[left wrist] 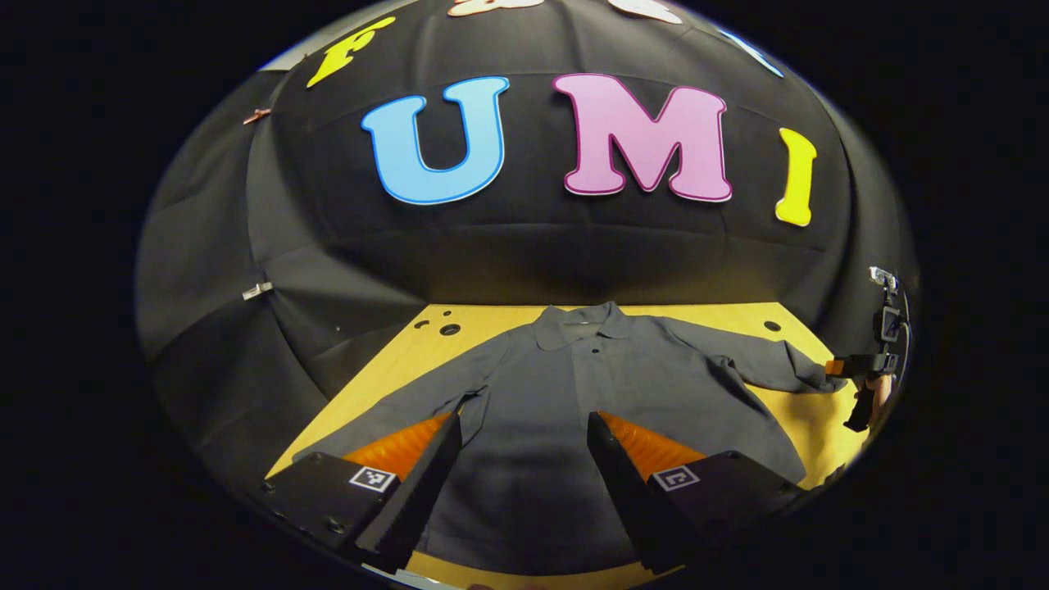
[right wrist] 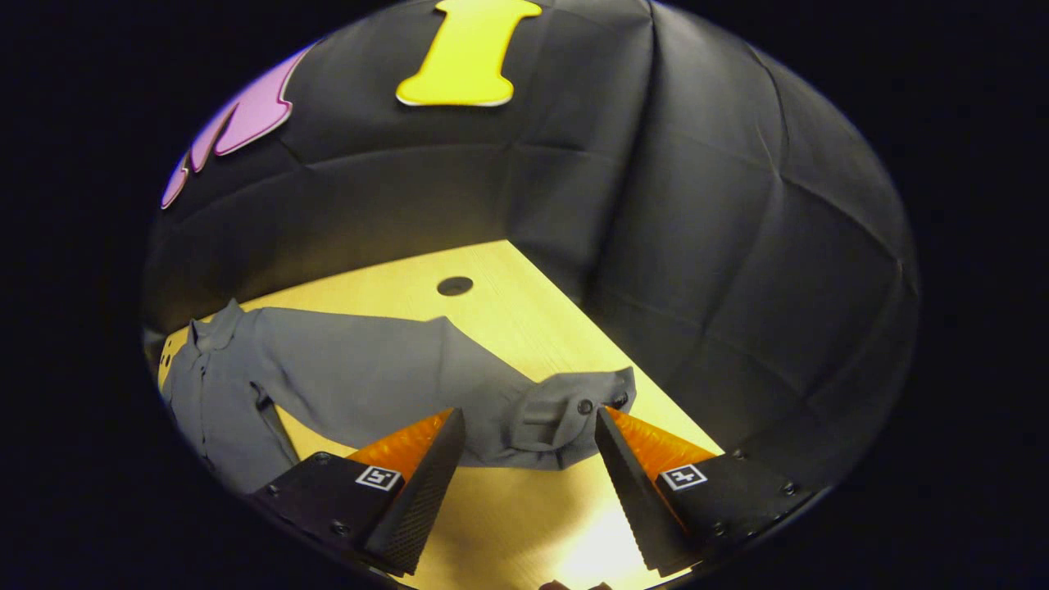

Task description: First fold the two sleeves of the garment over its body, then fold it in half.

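Note:
A grey collared shirt [left wrist: 574,385] lies flat on the yellow table [left wrist: 811,418], collar at the far side, both sleeves spread outward. My left gripper [left wrist: 524,430] hovers open over the shirt's lower body, its fingers apart with cloth seen between them. In the left gripper view the right gripper [left wrist: 869,373] shows far right, at the end of the shirt's right sleeve [left wrist: 778,369]. In the right gripper view my right gripper [right wrist: 529,430] stands open, its fingers either side of the buttoned cuff [right wrist: 565,418] of that sleeve, which stretches left to the shirt body [right wrist: 221,393].
Black cloth walls close the table at the back and both sides. Round holes [left wrist: 449,329] sit in the tabletop near the far edge, one [right wrist: 455,285] beyond the right sleeve. Bare yellow tabletop [right wrist: 524,508] lies in front of the cuff.

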Tool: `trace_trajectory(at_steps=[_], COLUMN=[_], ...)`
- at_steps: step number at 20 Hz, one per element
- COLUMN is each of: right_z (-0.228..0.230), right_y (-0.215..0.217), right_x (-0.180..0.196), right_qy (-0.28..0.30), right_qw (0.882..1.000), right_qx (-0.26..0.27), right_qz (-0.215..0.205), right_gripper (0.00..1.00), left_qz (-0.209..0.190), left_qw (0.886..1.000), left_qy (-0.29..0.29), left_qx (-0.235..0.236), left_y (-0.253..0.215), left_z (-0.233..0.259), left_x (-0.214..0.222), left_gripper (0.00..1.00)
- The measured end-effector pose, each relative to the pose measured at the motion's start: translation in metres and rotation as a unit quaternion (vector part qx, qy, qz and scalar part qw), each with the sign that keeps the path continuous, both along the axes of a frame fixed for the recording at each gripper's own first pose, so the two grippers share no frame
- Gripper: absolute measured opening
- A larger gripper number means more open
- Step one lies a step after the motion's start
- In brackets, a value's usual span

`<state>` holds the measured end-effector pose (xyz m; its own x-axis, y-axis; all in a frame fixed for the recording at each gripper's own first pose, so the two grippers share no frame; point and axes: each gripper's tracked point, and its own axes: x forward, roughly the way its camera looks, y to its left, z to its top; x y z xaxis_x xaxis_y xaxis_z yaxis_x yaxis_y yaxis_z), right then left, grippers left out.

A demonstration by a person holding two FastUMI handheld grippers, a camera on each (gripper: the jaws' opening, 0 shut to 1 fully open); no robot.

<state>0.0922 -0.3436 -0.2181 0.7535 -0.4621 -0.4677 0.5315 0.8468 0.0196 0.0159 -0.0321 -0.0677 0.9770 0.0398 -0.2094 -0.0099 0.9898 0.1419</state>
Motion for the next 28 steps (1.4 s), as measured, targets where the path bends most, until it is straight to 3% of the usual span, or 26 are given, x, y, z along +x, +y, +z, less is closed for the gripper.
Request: trace_trajectory(at_steps=[6, 14, 16, 17, 19, 21, 22, 25, 28], right_z=[-0.029, -0.036, -0.035, -0.037, -0.038, -0.038, -0.036, -0.034, -0.014], right_y=[-0.018, -0.014, -0.014, -0.016, -0.014, -0.01, -0.01, -0.005, -0.006], right_x=[0.011, 0.019, 0.023, 0.024, 0.023, 0.022, 0.023, 0.02, 0.02], right_qy=[0.014, 0.025, 0.028, 0.028, 0.028, 0.028, 0.027, 0.034, 0.031], right_qw=[0.998, 0.998, 0.998, 0.998, 0.998, 0.998, 0.997, 0.995, 0.997], right_qx=[0.041, 0.043, 0.046, 0.047, 0.046, 0.055, 0.065, 0.089, 0.068], right_qz=[-0.036, -0.035, -0.028, -0.024, -0.021, -0.018, -0.014, -0.001, 0.006], right_gripper=[0.98, 0.98, 0.91, 0.63, 0.31, 0.23, 0.13, 0.06, 0.06], left_qz=[-0.019, -0.009, -0.005, -0.002, 0.002, 0.008, 0.012, 0.019, 0.017], left_qw=[1.0, 1.0, 1.0, 1.0, 1.0, 0.999, 0.999, 0.999, 0.999], left_qy=[0.012, 0.024, 0.027, 0.028, 0.029, 0.03, 0.032, 0.036, 0.033], left_qx=[0.014, 0.004, -0.003, -0.006, -0.011, -0.012, -0.014, -0.021, -0.018], left_y=[-0.019, -0.019, -0.016, -0.015, -0.014, -0.009, -0.007, -0.002, 0.001], left_z=[-0.006, -0.012, -0.015, -0.016, -0.017, -0.019, -0.02, -0.022, -0.019], left_x=[0.003, 0.008, 0.008, 0.007, 0.006, 0.004, 0.003, -0.001, -0.002], left_gripper=[0.98, 0.98, 0.98, 0.98, 0.98, 0.98, 0.98, 0.98, 0.98])
